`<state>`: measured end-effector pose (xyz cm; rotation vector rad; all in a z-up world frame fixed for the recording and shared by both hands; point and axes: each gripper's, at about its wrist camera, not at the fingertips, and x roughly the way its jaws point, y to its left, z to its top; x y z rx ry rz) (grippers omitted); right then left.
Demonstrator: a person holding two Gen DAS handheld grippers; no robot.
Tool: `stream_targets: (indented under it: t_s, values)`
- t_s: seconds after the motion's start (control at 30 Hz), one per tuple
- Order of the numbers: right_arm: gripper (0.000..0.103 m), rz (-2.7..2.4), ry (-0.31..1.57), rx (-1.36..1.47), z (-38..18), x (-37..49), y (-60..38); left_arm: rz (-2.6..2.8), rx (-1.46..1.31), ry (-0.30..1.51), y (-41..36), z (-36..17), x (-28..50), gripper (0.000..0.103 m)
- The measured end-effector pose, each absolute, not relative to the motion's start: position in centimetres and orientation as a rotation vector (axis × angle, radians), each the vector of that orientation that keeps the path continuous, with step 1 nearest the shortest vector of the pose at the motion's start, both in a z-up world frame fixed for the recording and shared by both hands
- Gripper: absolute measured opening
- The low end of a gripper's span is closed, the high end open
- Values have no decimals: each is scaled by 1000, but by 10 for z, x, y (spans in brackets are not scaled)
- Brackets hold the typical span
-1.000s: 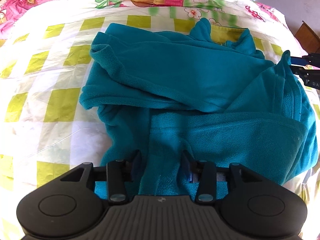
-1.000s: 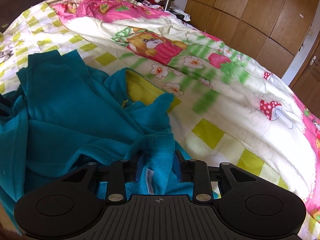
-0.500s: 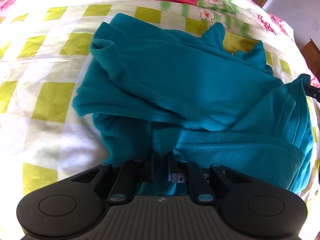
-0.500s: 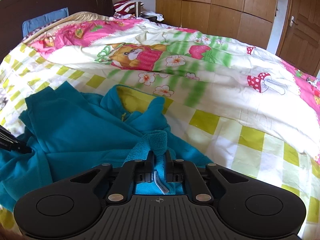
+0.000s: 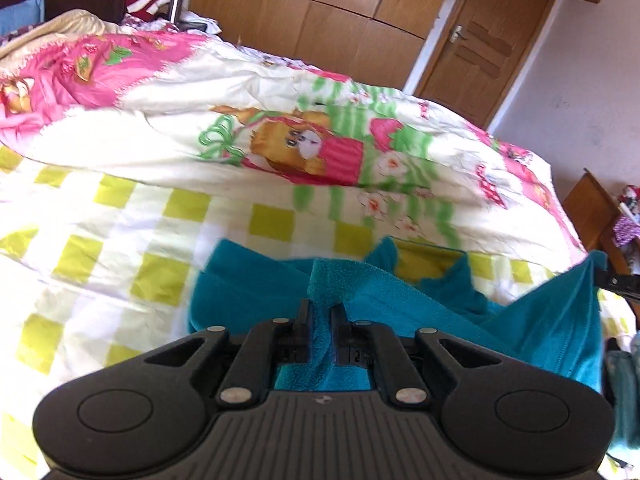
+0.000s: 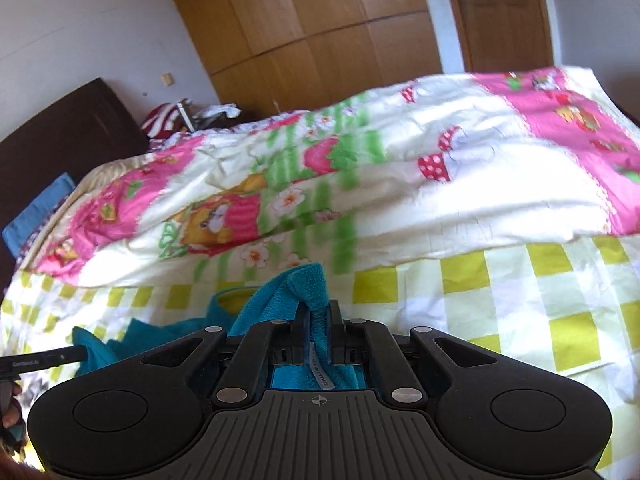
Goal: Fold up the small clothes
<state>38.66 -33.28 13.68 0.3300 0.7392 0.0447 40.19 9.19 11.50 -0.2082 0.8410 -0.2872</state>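
Observation:
A teal fleece garment (image 5: 440, 304) with a yellow lining at the collar hangs lifted over the bed. My left gripper (image 5: 322, 320) is shut on a fold of its edge, which sticks up between the fingers. My right gripper (image 6: 318, 316) is shut on another edge of the teal fleece garment (image 6: 296, 292), with a grey label hanging below the pinch. The right gripper's tip (image 5: 618, 282) shows at the far right of the left wrist view, holding a raised corner. The left gripper's tip (image 6: 48, 358) appears at the left edge of the right wrist view.
The bed (image 5: 120, 240) carries a yellow-checked sheet and a pink and white cartoon quilt (image 5: 280, 128) behind the garment. Wooden wardrobes (image 6: 300, 32) and a door (image 5: 480, 48) stand beyond. A dark headboard (image 6: 60, 136) is at the left.
Both grippers closed on the fleece's edges and then rose, lifting the garment off the bed. Both views tilted up from the bed toward the room.

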Motion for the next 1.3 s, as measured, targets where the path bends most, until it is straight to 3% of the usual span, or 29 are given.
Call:
stream_targets:
  t_s: [0.23, 0.4, 0.63, 0.73, 0.8, 0.9, 0.97, 1.07, 1.3]
  values:
    - [8, -170, 921, 433, 49, 427, -340, -27, -217, 891, 113, 50, 454, 22]
    - [8, -156, 893, 355, 54, 412, -334, -19, -218, 886, 113, 41, 452, 23]
    - [7, -149, 806, 332, 81, 426, -335, -50, -183, 790, 103, 69, 463, 22]
    - [15, -163, 886, 218, 62, 439, -324, -29, -88, 863, 96, 51, 471, 24]
    - [15, -144, 861, 237, 65, 427, -325, -40, -103, 874, 101, 50, 459, 25]
    - [27, -133, 813, 220, 81, 394, -324, -11, -105, 829, 115, 64, 428, 32]
    - [27, -115, 813, 168, 89, 370, -317, 7, -51, 812, 119, 74, 405, 41]
    - [29, -73, 859, 142, 92, 342, -303, -40, 23, 814, 117, 83, 368, 45]
    - [27, 183, 835, 60, 97, 328, -226, -89, -108, 944, 132, 67, 317, 45]
